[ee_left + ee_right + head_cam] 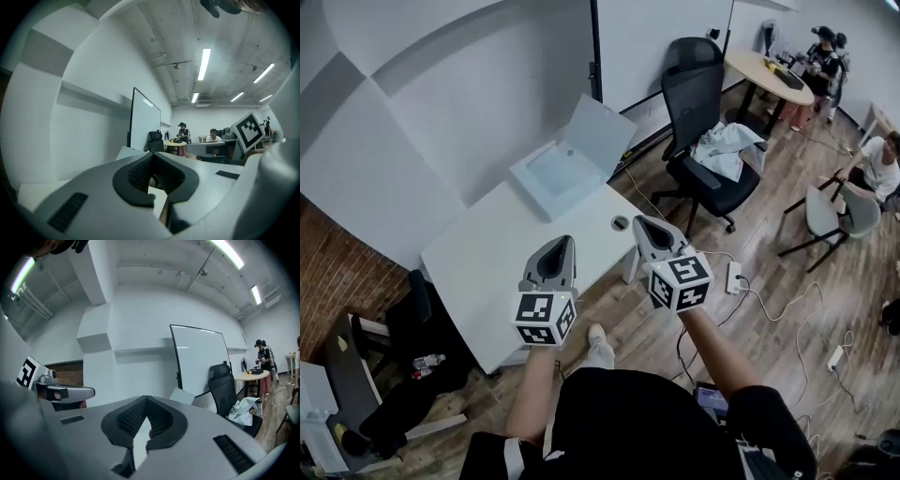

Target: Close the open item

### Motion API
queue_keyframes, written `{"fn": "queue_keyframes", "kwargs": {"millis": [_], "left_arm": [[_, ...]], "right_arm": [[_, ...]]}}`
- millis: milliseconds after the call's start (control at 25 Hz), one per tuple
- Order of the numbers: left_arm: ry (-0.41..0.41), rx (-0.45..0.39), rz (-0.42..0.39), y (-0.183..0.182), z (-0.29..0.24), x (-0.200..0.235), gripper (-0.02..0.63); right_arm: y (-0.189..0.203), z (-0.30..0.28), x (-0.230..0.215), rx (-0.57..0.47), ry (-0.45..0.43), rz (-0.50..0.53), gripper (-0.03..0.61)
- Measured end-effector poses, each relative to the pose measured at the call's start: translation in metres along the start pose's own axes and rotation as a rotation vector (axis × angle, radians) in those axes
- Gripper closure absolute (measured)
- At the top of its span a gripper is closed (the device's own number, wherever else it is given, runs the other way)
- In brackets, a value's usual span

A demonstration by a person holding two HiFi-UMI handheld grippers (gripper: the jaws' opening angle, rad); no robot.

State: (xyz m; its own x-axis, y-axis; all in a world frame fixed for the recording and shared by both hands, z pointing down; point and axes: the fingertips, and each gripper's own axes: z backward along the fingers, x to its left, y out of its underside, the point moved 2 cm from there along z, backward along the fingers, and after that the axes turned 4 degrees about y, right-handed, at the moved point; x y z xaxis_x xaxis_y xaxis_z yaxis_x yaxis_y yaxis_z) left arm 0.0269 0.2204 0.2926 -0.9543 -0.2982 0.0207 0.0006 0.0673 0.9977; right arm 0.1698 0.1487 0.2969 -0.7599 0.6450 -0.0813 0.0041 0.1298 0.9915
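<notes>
We take this for an open-plan office: a whiteboard [661, 42] stands against the plain white wall, a black mesh swivel chair [698, 89] sits beside a long white worktop [487, 258], and further back people [823, 54] sit round a round table [759, 67]. A power strip [734, 277] and loose cables [787, 305] trail over the wood floor [769, 211], and a stretch of brick wall [342, 281] shows at one side. From the left gripper view we also see strip lights [204, 63] hung under a bare concrete ceiling [168, 37].
</notes>
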Motion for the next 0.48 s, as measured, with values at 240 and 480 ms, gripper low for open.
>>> {"fn": "queue_keyframes", "kwargs": {"millis": [240,480], "left_arm": [[0.014,0.008,-0.001,-0.011,-0.044,0.041,0.601],[0.022,0.007,0.004,-0.021,-0.08,0.086,0.601]], "right_arm": [[-0.014,-0.058,-0.015,0.004,0.009,-0.008,0.541],[-0.026,-0.114,-0.024,0.012,0.015,-0.018,0.541]]}}
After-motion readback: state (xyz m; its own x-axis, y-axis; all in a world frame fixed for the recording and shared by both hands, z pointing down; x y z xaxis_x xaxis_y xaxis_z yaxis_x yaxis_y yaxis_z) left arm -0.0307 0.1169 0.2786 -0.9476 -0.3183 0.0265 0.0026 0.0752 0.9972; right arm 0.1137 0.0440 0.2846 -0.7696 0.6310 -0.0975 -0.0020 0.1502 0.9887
